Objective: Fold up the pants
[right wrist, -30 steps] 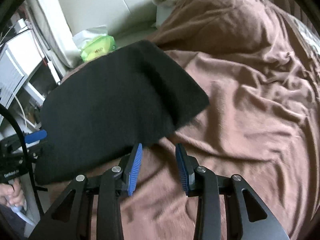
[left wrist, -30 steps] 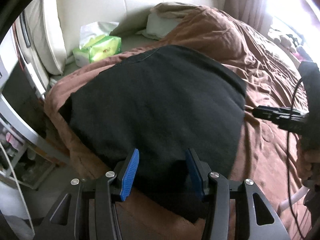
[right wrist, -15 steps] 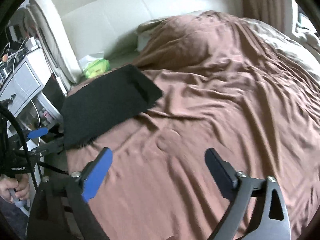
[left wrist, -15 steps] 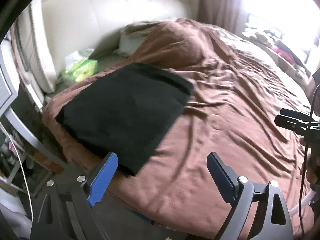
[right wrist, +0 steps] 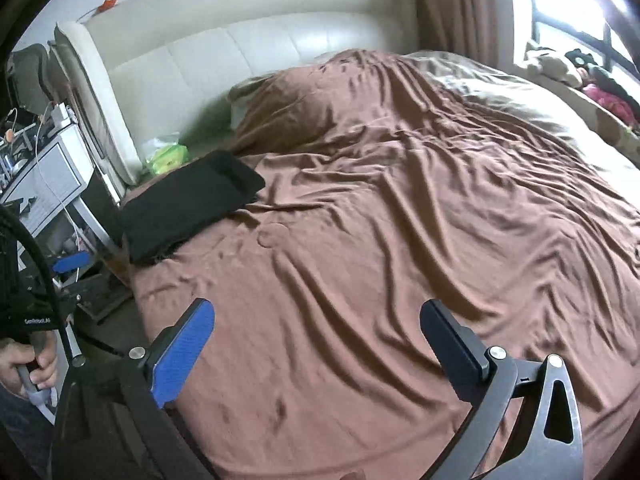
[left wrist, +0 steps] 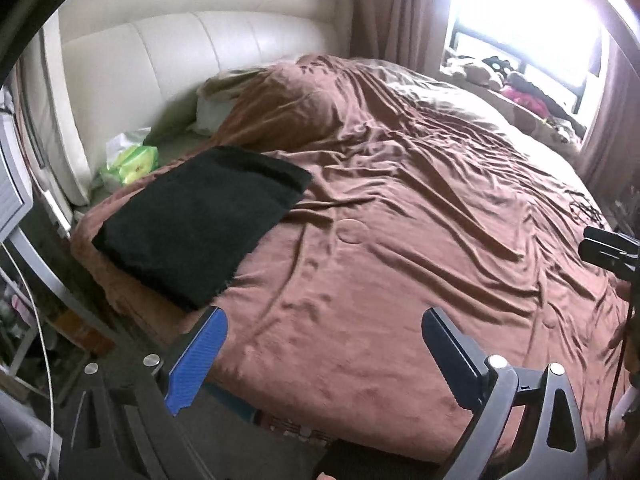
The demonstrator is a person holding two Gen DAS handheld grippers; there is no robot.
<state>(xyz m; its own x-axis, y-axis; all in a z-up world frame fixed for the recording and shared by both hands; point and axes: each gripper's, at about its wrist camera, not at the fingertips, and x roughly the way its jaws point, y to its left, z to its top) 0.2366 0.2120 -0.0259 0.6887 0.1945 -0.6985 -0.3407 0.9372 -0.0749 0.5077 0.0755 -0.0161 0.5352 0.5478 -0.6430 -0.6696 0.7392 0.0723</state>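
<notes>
The black pants (left wrist: 200, 220) lie folded into a flat rectangle at the near left corner of the brown bedspread (left wrist: 400, 220); in the right wrist view the pants (right wrist: 188, 208) show farther off at left. My left gripper (left wrist: 322, 316) hangs back from the bed edge, below and right of the pants. Its jaws are opening wide, with nothing between them. My right gripper (right wrist: 316, 306) hovers over bare bedspread well right of the pants, its jaws also opening and nothing in them. Neither gripper touches the cloth.
A green tissue pack (left wrist: 136, 160) lies by the cream headboard (left wrist: 160, 60), behind the pants. A pillow bulges under the bedspread. A white bedside cabinet (right wrist: 44, 184) with cables stands left of the bed. A hand (right wrist: 32, 364) holds the other tool's handle. A window is at far right.
Both grippers let go of the pants, opened wide and drew back and up from them. The pants now lie still and look much smaller in both views.
</notes>
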